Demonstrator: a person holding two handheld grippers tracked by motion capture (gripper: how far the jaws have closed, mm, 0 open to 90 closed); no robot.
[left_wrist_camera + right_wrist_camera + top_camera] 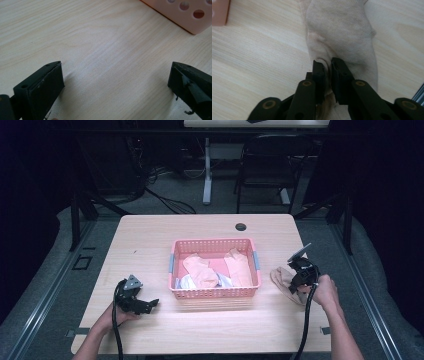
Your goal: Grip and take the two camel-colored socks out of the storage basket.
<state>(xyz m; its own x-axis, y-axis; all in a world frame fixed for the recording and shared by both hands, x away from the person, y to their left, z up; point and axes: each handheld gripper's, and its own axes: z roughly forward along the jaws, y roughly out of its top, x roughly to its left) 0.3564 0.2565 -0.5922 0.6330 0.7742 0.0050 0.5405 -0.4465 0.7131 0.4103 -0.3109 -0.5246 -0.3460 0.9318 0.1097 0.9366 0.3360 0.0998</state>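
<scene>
A beige sock (280,277) lies on the wooden table (150,245) just right of the pink basket (215,241). In the right gripper view the right gripper (327,65) points down onto this sock (342,32), and its narrow jaws pinch a raised fold of the fabric. In the high view the right gripper (296,281) sits low over the sock near the table's right edge. The left gripper (150,304) rests near the front left of the table. Its jaws (115,75) stand wide apart over bare wood with nothing between them.
Inside the basket lie two peach socks (200,270) (239,267) and some pale blue cloth (186,281). A basket corner (180,15) shows ahead of the left gripper. A dark grommet hole (241,226) sits at the table's far edge, and a chair (270,160) stands beyond.
</scene>
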